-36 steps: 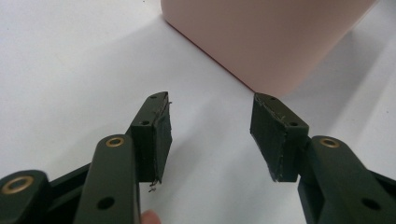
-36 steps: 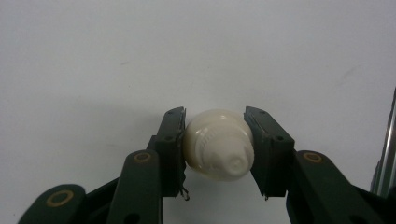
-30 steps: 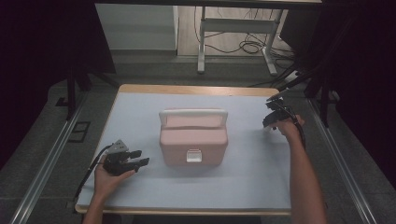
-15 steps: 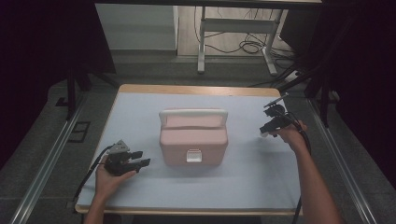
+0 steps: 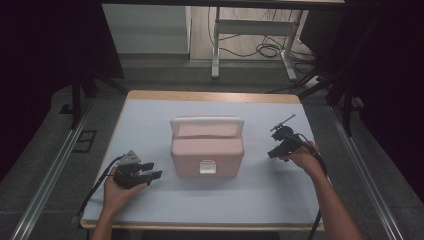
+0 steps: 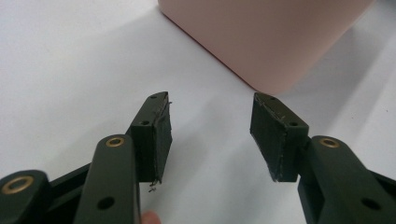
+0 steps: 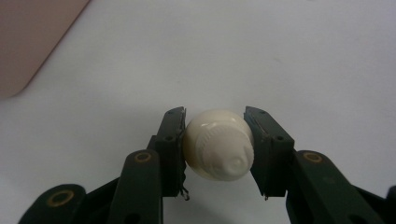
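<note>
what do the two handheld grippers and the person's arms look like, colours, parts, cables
Both the left gripper and the right gripper are black, each with two flat-padded jaws on linkages with brass-coloured pivots. The left one carries a grey three-cornered plate on top. A black cable trails from each. The forearms are bare, with no sleeves visible.

Dark room; grey floor (image 5: 165, 75), metal desk frame (image 5: 216, 45), cables (image 5: 260, 50).

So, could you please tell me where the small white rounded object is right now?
The white rounded object sits clamped between the right gripper's jaws, above the white table cover, to the right of the pink box.
</note>
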### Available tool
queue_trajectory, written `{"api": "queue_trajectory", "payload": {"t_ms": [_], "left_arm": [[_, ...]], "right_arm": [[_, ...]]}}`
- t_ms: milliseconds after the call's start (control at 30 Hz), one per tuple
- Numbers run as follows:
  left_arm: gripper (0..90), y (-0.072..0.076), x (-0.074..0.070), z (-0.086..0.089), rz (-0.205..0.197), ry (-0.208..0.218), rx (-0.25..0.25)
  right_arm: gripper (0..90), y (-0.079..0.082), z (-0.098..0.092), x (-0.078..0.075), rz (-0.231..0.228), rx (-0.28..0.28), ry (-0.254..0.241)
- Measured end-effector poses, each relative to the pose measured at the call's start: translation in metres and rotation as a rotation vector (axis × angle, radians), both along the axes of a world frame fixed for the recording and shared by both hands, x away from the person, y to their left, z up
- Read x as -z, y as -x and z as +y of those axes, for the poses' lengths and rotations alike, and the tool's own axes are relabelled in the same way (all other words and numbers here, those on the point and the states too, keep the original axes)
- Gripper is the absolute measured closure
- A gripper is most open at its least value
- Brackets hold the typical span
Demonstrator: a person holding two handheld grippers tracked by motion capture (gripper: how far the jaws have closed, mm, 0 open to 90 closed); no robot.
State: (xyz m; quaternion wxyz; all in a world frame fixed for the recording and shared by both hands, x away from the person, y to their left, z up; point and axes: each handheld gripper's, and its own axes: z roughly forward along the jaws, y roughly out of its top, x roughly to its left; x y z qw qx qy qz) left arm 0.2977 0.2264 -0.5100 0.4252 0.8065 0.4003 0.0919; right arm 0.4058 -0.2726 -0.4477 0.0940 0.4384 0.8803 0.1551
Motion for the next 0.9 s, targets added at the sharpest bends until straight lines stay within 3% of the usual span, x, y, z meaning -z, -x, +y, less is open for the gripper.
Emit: {"api": "queue_trajectory", "payload": {"t_ms": [233,533,600,700,800,900], "left_arm": [[48.1,0.000,0.000,-0.001,0.005,-0.002,-0.001],[48.2,0.000,0.001,-0.001,0.010,-0.002,0.002],[48.2,0.000,0.002,-0.002,0.007,-0.005,0.006],[48.2,0.000,0.001,-0.001,0.010,-0.002,0.002],[48.2,0.000,0.002,-0.002,0.009,0.000,0.002],[48.1,0.000,0.003,-0.005,0.014,-0.004,0.004]], "right_arm": [[60.3,0.006,0.014,0.008,0.018,-0.049,0.019],[59.2,0.007,0.012,0.012,0.009,-0.043,0.021],[54.5,0.007,0.011,0.012,0.002,-0.034,0.020],[47.5,0.008,0.007,0.006,-0.021,-0.018,-0.002],[42.8,0.012,0.000,-0.005,-0.069,0.007,-0.057],[41.3,0.016,-0.007,-0.014,-0.094,0.024,-0.090]]}}
